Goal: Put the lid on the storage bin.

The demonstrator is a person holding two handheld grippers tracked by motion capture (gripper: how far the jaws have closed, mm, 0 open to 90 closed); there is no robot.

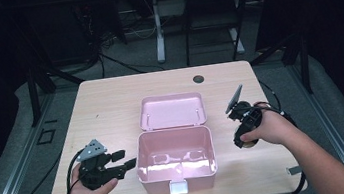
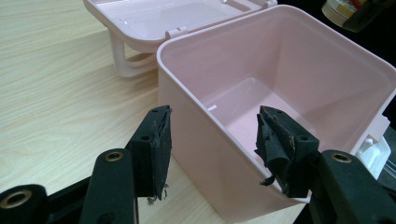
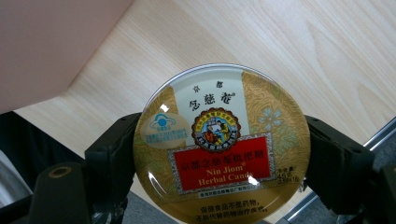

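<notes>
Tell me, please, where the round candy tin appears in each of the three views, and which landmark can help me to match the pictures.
High view: the candy tin sits right of centre, clamped in the right gripper, beside the pink box.
Left gripper view: its edge peeks in at the top right corner, beyond the box's far wall.
Right gripper view: it sits in the centre, label facing the camera, between the jaws.
Shared landmark: the pink box.

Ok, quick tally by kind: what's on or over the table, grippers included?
Pink box, lid open: 1
Candy tin, clamped in the right gripper: 1
Grippers, right plus left gripper with its jaws astride the box wall: 2
Total: 4
</notes>
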